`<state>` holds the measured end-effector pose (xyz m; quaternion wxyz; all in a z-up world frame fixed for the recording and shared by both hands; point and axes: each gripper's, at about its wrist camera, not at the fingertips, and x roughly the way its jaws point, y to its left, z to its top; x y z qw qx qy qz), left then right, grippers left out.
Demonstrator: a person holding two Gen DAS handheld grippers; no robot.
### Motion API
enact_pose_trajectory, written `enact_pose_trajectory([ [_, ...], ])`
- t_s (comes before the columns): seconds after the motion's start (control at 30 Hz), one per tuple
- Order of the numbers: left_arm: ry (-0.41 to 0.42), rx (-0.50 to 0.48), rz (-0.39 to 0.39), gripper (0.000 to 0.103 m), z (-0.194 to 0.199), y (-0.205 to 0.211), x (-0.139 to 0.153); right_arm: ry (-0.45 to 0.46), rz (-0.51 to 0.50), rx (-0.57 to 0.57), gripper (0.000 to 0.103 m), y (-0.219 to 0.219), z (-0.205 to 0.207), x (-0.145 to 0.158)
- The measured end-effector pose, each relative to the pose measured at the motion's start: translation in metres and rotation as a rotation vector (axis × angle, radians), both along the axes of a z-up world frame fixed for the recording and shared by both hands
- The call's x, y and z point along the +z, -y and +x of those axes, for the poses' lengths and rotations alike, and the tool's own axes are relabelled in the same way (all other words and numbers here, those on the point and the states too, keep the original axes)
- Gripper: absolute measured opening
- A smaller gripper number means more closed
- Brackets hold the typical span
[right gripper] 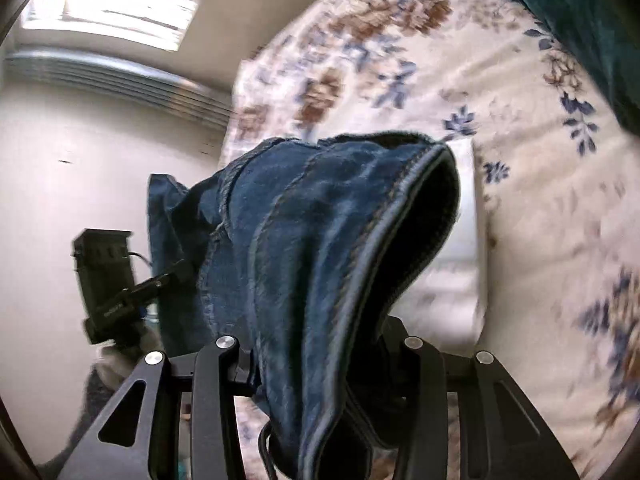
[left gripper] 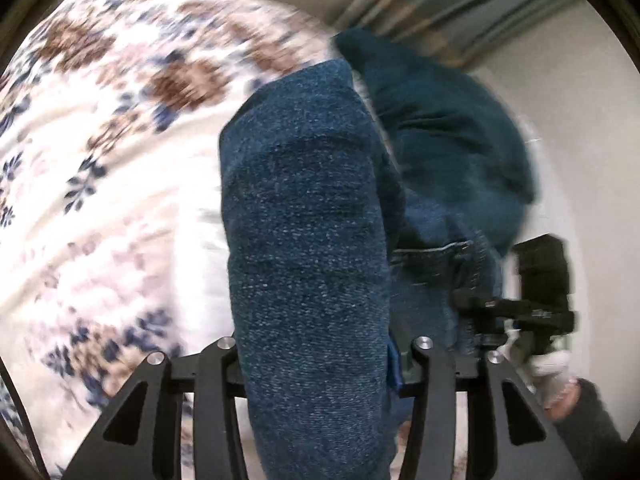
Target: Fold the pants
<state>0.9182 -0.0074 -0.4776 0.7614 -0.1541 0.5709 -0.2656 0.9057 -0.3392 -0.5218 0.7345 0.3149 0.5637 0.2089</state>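
Both grippers, left [left gripper: 316,360] and right [right gripper: 320,360], clamp the jeans [left gripper: 304,220] above the bedspread [left gripper: 100,140]; carrying step, next lay flat.

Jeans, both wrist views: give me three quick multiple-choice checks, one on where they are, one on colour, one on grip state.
1. Where are the jeans?
A. Lifted above the floral bedspread
B. Lying flat on the floor
C. Hanging on a hook

2. What colour are the flowers on the bedspread?
A. Red and green
B. Brown and blue
C. Yellow only

3. What is the state of the right gripper?
A. Open and empty
B. Closed on denim
C. Holding a pillow

Key:
1 A: in both views the denim hangs from the grippers with the bedspread behind it.
2 B: brown blooms and blue leaf sprigs on a cream ground.
3 B: a seamed edge of the jeans bunches between its fingers; the left gripper likewise clamps a fold of denim.
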Motion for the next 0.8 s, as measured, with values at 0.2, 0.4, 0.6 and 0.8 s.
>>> enact_pose_trajectory([
  [0.2,-0.078,0.034,0.160,0.085,0.016,-0.014,-0.082,-0.093,-0.051,-0.030,0.044,0.012,0.029,-0.069],
  [0.4,-0.010,0.115,0.219,0.083,0.005,-0.022,-0.040,-0.100,-0.162,-0.045,0.071,0.013,0.010,-0.048],
  [0.6,0.186,0.201,0.378,0.096,-0.072,-0.012,0.053,0.003,-0.456,-0.146,0.094,0.007,-0.058,0.030],
  [0.8,0.263,0.267,0.486,0.097,-0.182,0.001,0.124,0.075,-0.694,-0.220,0.095,-0.022,-0.176,0.113],
])
